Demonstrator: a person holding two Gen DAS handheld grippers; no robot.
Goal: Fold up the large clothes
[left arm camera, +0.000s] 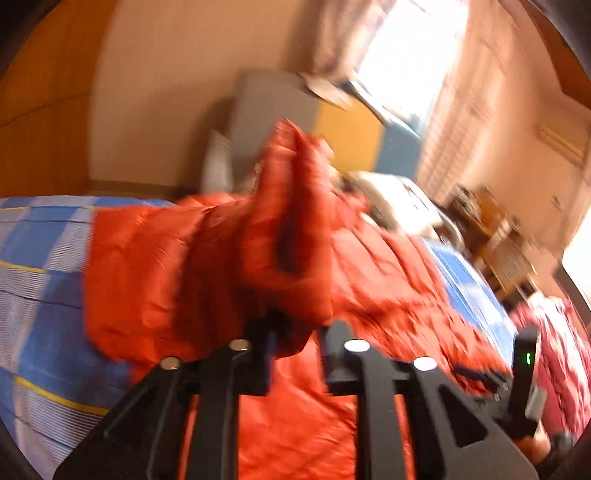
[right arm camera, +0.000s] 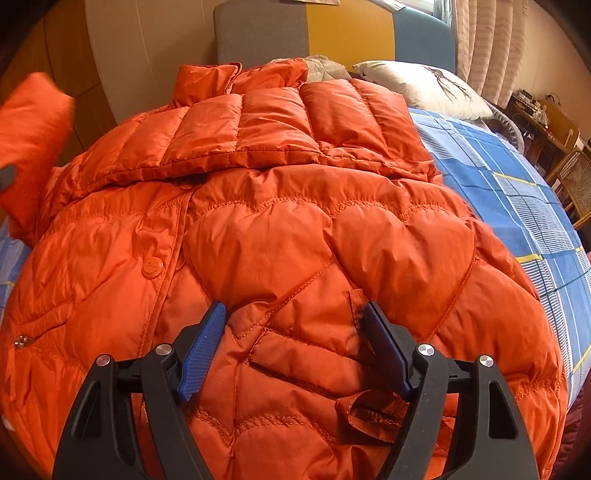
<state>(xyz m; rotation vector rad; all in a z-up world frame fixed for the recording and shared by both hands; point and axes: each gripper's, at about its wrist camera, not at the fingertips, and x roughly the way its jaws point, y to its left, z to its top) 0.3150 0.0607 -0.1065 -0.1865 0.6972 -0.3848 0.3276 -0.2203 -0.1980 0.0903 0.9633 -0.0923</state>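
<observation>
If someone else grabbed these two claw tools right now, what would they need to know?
Left gripper: closed on a bunched sleeve of the orange jacket, lifted off the bed; the picture is blurred.
Right gripper: open, holding nothing, fingers resting on the jacket's lower front.
Jacket lies spread on the blue checked bedsheet, collar toward the headboard.
Done: one sleeve already lies folded across the chest.
Left: probably lay the held sleeve across too, then fold the body up.

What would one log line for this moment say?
left gripper: holding lifted sleeve | right gripper: open over jacket | jacket: spread on bed
</observation>
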